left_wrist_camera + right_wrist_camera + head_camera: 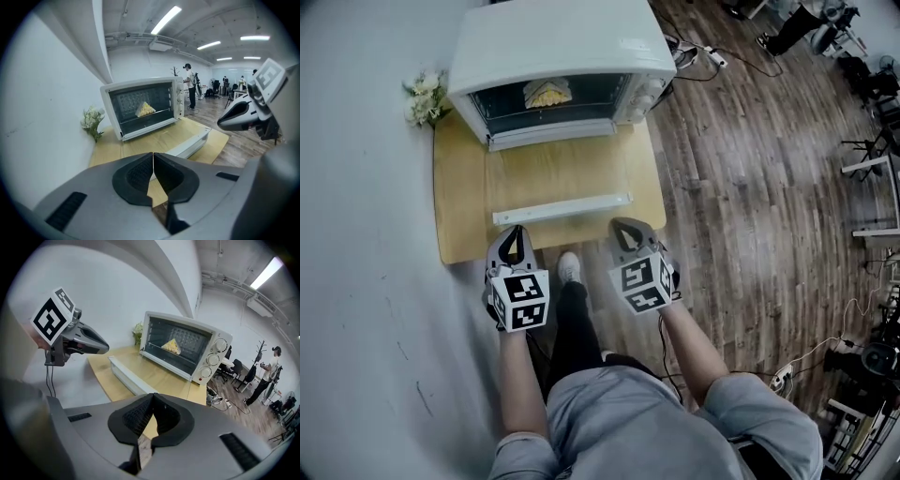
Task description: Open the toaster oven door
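tongs: left tongs and right tongs both closed, holding nothing | door: oven at 12 o'clock, its door already flat on the table | advice: we judge it open; we'd draw away without snagging the handle

Head cam steeply down; L/R cams low, facing fwd; all share toaster oven

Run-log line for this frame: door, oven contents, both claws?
door: open, folded down flat | toaster oven: yellow food inside | left claw: shut, empty, clear of door | right claw: shut, empty, clear of door
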A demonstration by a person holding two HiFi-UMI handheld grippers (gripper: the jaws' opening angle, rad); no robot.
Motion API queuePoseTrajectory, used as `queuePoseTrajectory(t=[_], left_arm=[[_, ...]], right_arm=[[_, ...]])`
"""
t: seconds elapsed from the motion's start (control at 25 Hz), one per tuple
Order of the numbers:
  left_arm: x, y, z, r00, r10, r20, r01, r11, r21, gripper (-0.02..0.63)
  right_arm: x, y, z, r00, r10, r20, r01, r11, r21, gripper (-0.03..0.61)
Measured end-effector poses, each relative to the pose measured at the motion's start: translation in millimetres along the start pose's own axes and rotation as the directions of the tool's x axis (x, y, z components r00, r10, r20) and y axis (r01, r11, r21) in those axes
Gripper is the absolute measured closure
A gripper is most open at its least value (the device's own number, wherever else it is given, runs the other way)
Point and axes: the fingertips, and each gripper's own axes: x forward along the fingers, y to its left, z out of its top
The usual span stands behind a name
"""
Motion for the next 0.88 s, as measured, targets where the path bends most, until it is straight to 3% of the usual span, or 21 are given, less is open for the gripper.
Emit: queuePoseTrajectory(t=[0.36, 0.88], left_arm=[[-27, 12, 44, 0.999, 0.018, 0.031, -0.016, 0.998, -0.060, 0.609], [-76, 36, 119, 0.978, 0.078, 0.193, -0.044, 0.984, -0.174, 0.611]], right_arm=[[-39, -26, 61, 0.998, -0.018, 0.054, 0.017, 1.000, 0.024, 0.578], [-76, -29, 144, 0.978, -0.001, 0.209, -0.014, 0.998, 0.066, 0.578]])
